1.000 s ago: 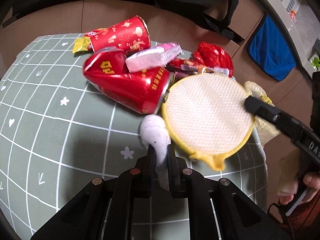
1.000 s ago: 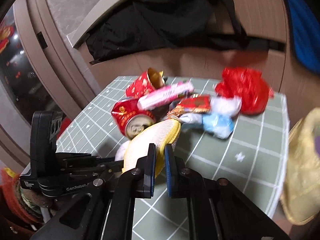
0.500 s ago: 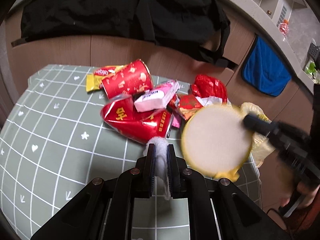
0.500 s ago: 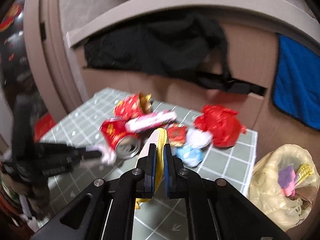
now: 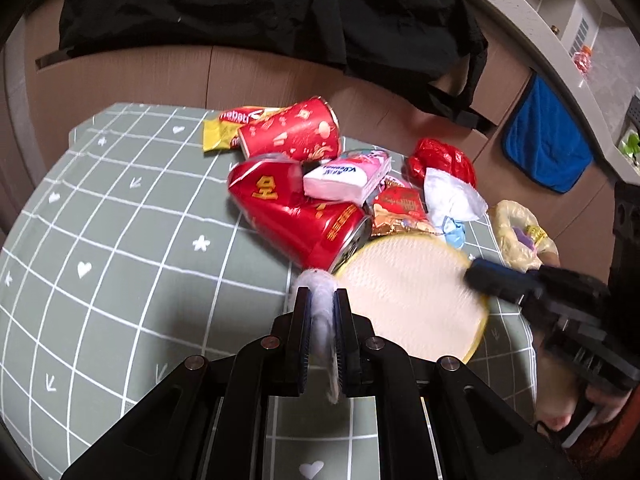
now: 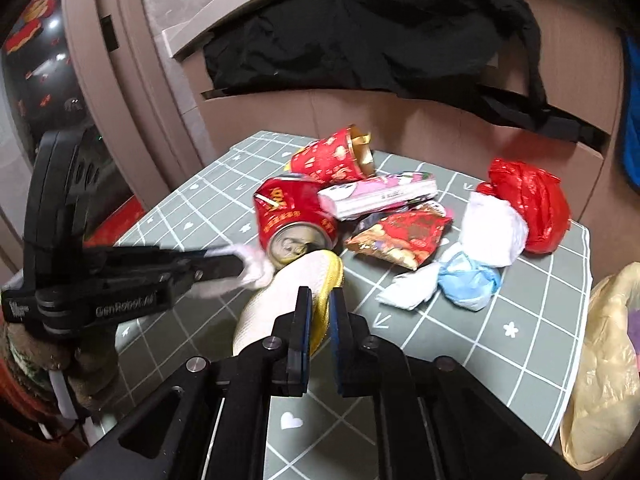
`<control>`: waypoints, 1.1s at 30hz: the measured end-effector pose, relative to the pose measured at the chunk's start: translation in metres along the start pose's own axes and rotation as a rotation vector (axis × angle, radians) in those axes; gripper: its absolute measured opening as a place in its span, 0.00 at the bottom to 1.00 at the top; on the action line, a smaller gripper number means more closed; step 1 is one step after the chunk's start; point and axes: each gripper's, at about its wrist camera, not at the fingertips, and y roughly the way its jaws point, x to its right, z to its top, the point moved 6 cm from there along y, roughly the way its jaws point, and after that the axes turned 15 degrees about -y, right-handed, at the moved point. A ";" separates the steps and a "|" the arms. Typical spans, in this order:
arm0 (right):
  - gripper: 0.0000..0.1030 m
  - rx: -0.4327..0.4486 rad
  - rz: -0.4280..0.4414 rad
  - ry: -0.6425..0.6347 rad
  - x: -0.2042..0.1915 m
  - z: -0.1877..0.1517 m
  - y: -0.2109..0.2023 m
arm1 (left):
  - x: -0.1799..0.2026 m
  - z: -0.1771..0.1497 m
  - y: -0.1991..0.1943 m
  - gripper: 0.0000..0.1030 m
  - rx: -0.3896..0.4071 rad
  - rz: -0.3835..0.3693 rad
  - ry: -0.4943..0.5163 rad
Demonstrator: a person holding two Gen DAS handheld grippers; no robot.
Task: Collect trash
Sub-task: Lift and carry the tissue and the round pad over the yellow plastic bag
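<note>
My left gripper [image 5: 322, 304] is shut on a white fluffy wad [image 5: 318, 284], held just above the green grid tablecloth [image 5: 120, 240]. My right gripper [image 6: 320, 304] is shut on the yellow rim of a round white mesh pad [image 6: 280, 300], which shows as a disc [image 5: 412, 300] right of the wad. Just beyond both lies a trash pile: a crushed red can [image 6: 294, 216], a red paper cup [image 5: 292, 132], a pink tissue pack [image 5: 348, 176], a red snack wrapper [image 6: 400, 236], white tissue [image 6: 492, 232], a blue crumpled ball [image 6: 468, 280] and a red plastic bag [image 6: 528, 204].
A yellow plastic bag [image 6: 600, 360] with some trash in it hangs off the table's right edge. A black garment [image 5: 280, 12] drapes over the wooden bench back behind the table. A blue cloth [image 5: 544, 148] hangs at the far right.
The left gripper has drawn back and up from the pile with the wad still pinched. The right gripper has shifted sideways with the pad, which now sits lower and closer to the wad.
</note>
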 end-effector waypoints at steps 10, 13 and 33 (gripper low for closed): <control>0.06 0.096 -0.222 -0.005 0.052 0.031 -0.063 | 0.049 0.032 -0.028 0.11 0.179 -0.031 0.093; 0.06 0.128 -0.284 -0.033 0.063 0.041 -0.081 | 0.076 0.046 -0.037 0.11 0.249 -0.036 0.133; 0.06 0.349 -0.482 -0.083 0.159 0.077 -0.223 | 0.277 0.093 -0.065 0.11 0.529 -0.129 0.265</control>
